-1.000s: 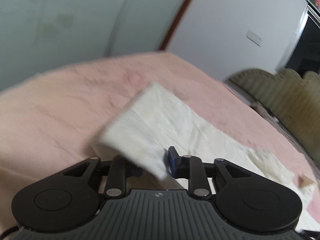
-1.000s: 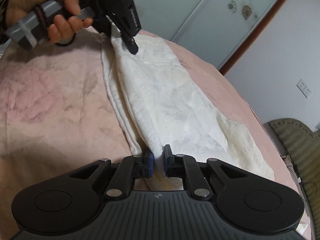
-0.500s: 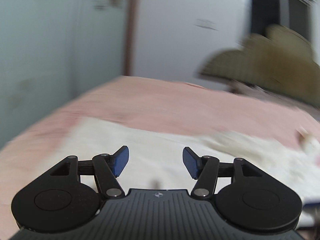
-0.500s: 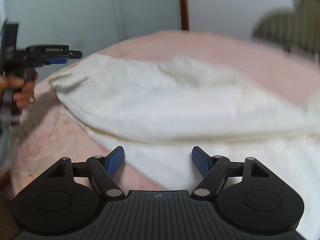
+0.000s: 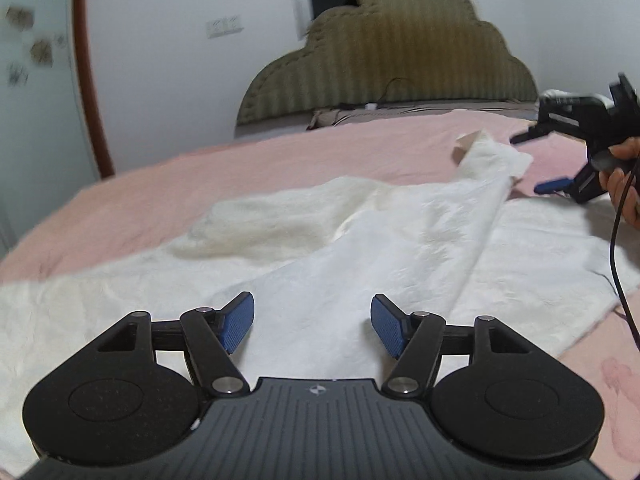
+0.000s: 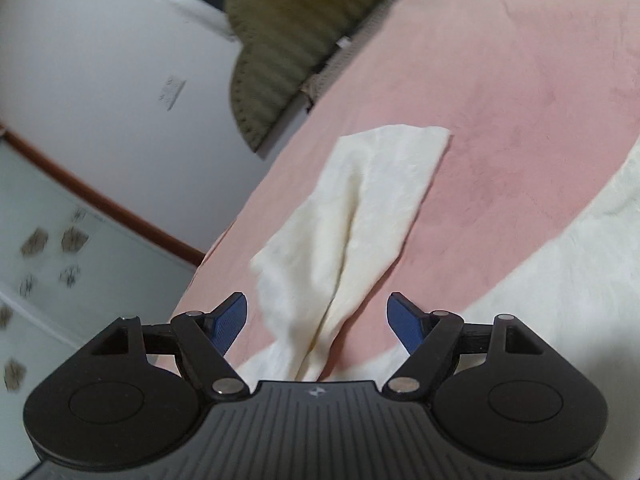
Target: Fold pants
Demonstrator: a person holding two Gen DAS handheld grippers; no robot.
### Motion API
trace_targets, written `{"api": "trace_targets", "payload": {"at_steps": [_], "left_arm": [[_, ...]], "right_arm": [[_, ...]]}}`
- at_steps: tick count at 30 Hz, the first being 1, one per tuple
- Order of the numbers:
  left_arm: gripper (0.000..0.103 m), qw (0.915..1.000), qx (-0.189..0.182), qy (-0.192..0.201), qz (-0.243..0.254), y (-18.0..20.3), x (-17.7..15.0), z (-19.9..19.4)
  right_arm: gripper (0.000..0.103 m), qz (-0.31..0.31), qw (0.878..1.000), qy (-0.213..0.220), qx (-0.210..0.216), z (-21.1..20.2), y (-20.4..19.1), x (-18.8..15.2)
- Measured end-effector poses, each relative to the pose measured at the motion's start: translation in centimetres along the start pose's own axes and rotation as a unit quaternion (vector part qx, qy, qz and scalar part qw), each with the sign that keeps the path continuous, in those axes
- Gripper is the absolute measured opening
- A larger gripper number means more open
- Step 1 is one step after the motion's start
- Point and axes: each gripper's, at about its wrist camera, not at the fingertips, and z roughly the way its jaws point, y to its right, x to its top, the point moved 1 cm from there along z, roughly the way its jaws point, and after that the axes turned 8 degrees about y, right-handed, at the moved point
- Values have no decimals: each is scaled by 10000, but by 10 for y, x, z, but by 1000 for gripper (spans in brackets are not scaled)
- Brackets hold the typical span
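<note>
**Mia:** Where are the pants (image 5: 360, 240) lying?

**Tom:** They are lying on the pink bed (image 5: 200, 176). They are white and crumpled. One leg (image 6: 360, 216) is stretching out toward the brown headboard (image 5: 384, 52).

**Mia:** Is the left gripper (image 5: 312, 326) holding them?

**Tom:** No. Its blue pads (image 5: 237, 322) are spread wide, and nothing is sitting between them. It is hanging just over the cloth.

**Mia:** And the right gripper (image 6: 318, 322)?

**Tom:** It is spread wide too and holding nothing. A hand (image 5: 624, 184) is gripping it over at the far end of the pants.

**Mia:** How are the pants going to feel?

**Tom:** I am guessing they are light, soft and floppy. They are bunching up in wrinkles, so they are going to sag and slide if only one spot is pinched.

**Mia:** So where is a good place to grab?

**Tom:** I am thinking of the edges. One gripper is best pinching the end of the leg, the other the wide end, so the cloth is pulled flat while folding.
</note>
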Motion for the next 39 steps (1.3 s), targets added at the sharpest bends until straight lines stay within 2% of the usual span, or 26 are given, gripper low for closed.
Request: {"api": "trace_targets", "payload": {"at_steps": [1, 4, 7, 12, 14, 15, 16, 18, 21, 24, 30, 32, 35, 39], "left_arm": [[71, 9998, -6, -72, -177, -6, -1, 2], [77, 9970, 6, -301, -720, -26, -5, 9], [78, 9949, -57, -380, -934, -31, 0, 16], [86, 9954, -77, -462, -837, -26, 2, 19], [87, 9954, -84, -479, -825, -25, 2, 20], [88, 9954, -87, -486, -820, -24, 2, 21], [89, 9954, -93, -493, -816, -23, 1, 21], [89, 9953, -106, -502, -816, -23, 1, 21], [90, 9953, -109, -501, -826, -23, 1, 21], [90, 9951, -122, -493, -850, -23, 1, 21], [89, 9953, -109, -299, -918, -24, 4, 12], [89, 9951, -335, -231, -899, -21, 7, 6], [89, 9923, -1030, -156, -671, -7, 15, -5], [89, 9836, -1780, 191, 234, 35, 23, -19]], "right_arm": [[76, 40, 9999, -66, -74, 8, 1, 0], [79, -62, 9998, -174, 59, 23, -10, 1], [78, -28, 9996, -250, 163, 40, -14, 1], [77, 74, 9969, 774, -74, 49, -7, 23], [77, 203, 9942, 1049, -152, 52, 0, 30], [65, 239, 9938, 1072, -191, 55, 4, 34], [40, 196, 9941, 1017, -330, 60, 6, 36], [12, 114, 9939, 938, -576, 66, 11, 38], [8, -12, 9938, 982, -527, 62, 13, 38], [7, -215, 9915, 1195, -476, 38, 5, 37], [5, -913, 9794, 1751, -420, -47, -13, 49], [5, -1126, 9754, 1839, -459, -76, -12, 47], [5, -1106, 9745, 1874, -543, -113, 0, 45], [5, -777, 9785, 1781, -688, -127, 22, 46]]}}
